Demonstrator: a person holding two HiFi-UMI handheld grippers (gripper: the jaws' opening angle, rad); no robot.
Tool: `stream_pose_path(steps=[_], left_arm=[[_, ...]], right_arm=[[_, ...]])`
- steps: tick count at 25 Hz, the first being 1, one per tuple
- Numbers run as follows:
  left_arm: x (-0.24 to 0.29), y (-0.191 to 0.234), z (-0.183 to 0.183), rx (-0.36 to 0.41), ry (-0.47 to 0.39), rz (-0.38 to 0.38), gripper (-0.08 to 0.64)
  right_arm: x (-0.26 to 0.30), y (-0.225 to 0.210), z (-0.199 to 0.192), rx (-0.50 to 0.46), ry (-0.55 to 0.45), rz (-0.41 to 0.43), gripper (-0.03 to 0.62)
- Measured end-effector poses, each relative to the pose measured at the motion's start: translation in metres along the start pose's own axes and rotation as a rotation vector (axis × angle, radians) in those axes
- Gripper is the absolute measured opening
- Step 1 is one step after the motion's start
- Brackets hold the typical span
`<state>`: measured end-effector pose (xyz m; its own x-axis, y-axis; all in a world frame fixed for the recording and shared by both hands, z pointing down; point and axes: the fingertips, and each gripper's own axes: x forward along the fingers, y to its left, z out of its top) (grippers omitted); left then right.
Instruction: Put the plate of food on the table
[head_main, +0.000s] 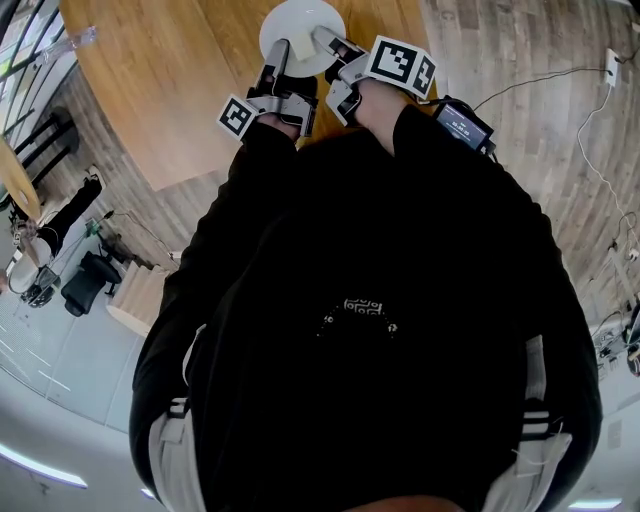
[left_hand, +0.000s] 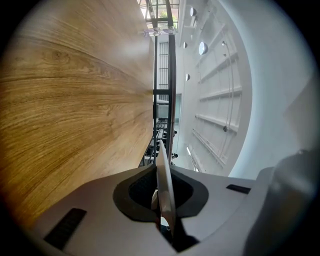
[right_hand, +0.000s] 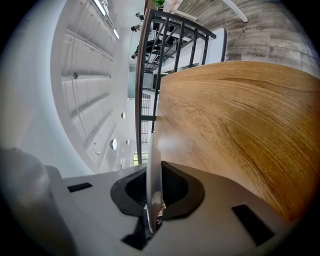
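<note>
The plate is sitting in both my claws at once: I am pinching its near rim with the left gripper and the right gripper, each one closed narrow onto the thin edge, the left at the plate's near-left and the right at its near-right. Looking along either pair of jaws, I am seeing the rim edge-on as a slim, pale, glossy blade running up between the dark pads, and the same blade in the right gripper view. From above it is showing as a round white disc, lying flat over the near part of the light wooden table, whose grain is filling one side of each gripper view. Whether the plate's underside is touching the wood I cannot tell. The food is hard to make out: only a small pale patch is showing near my left jaws. My own black top is covering most of the head view, and the plate's far edge is being cut off at the top of that view. Beyond the table a dark railing is standing against white walls.
</note>
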<state>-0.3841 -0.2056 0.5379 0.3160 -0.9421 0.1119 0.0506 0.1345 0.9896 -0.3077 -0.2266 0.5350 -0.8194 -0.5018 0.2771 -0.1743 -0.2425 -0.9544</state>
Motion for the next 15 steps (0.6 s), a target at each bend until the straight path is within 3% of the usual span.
stream_pose_path(steps=[7, 15], left_arm=[[0.006, 0.041, 0.001, -0.03, 0.038, 0.049, 0.026], [0.006, 0.078, 0.009, 0.02, 0.112, 0.105, 0.031]], right_arm=[[0.01, -0.039, 0.006, 0.02, 0.01, -0.069, 0.031], [0.028, -0.074, 0.005, -0.001, 0.045, -0.125, 0.031]])
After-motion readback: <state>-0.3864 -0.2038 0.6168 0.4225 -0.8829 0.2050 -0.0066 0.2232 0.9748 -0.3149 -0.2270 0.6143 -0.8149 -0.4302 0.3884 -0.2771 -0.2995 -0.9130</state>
